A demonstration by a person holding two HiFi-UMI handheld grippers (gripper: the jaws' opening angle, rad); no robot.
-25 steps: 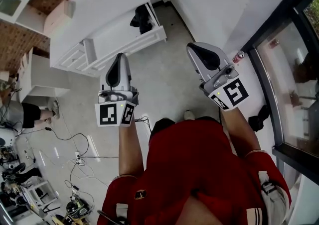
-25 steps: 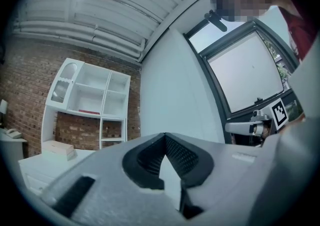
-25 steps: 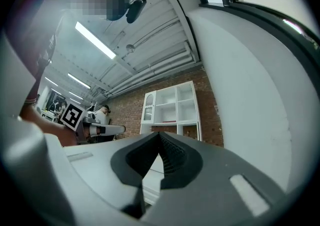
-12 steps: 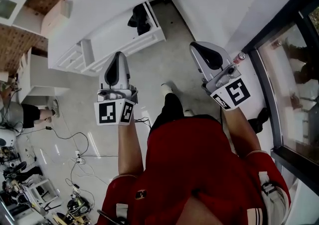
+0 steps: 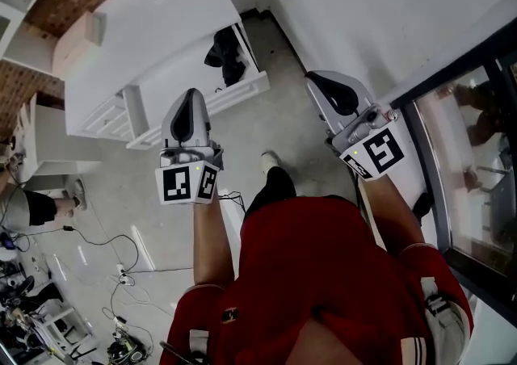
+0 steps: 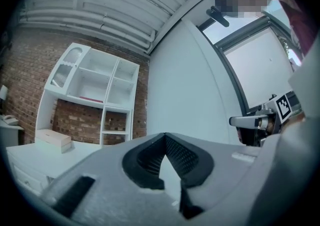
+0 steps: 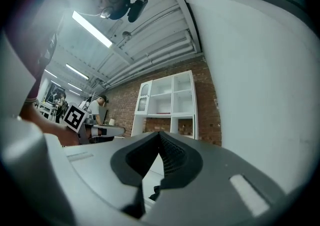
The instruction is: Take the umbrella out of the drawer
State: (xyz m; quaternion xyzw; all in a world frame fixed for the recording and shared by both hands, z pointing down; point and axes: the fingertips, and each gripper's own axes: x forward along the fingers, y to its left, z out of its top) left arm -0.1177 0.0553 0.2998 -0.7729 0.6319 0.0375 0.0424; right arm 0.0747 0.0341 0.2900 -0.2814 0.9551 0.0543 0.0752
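- Two grippers show in the head view, held out in front of the person in the red top. The left gripper (image 5: 191,97) and the right gripper (image 5: 319,81) each have their fingers pressed together, with nothing in them.
- In the same view, the umbrella (image 5: 224,52) is a dark, folded bundle. It lies inside the open drawer (image 5: 246,85) of the white desk (image 5: 153,24). It is ahead of both grippers and well apart from them, and nothing touches it.
- In the left gripper view, the left gripper (image 6: 165,142) has its fingers closed and empty. Past them are only a pale wall and a white shelf (image 6: 95,82). No umbrella shows here.
- In the right gripper view, the right gripper (image 7: 160,142) is closed and empty too. A small dark bit shows low in the gap, but I cannot tell if it is the umbrella.
- I think the umbrella will be light.
  - Its cloth looks soft, floppy and maybe a bit slippery, with a hard stick inside.
  - The best place to grab is likely the hard handle, or the middle where the cloth wraps the stick.
  - A loose fold would be a bad place to grab.
  - It is too small here to tell which end is the handle.
  - The fingers will need to open first.
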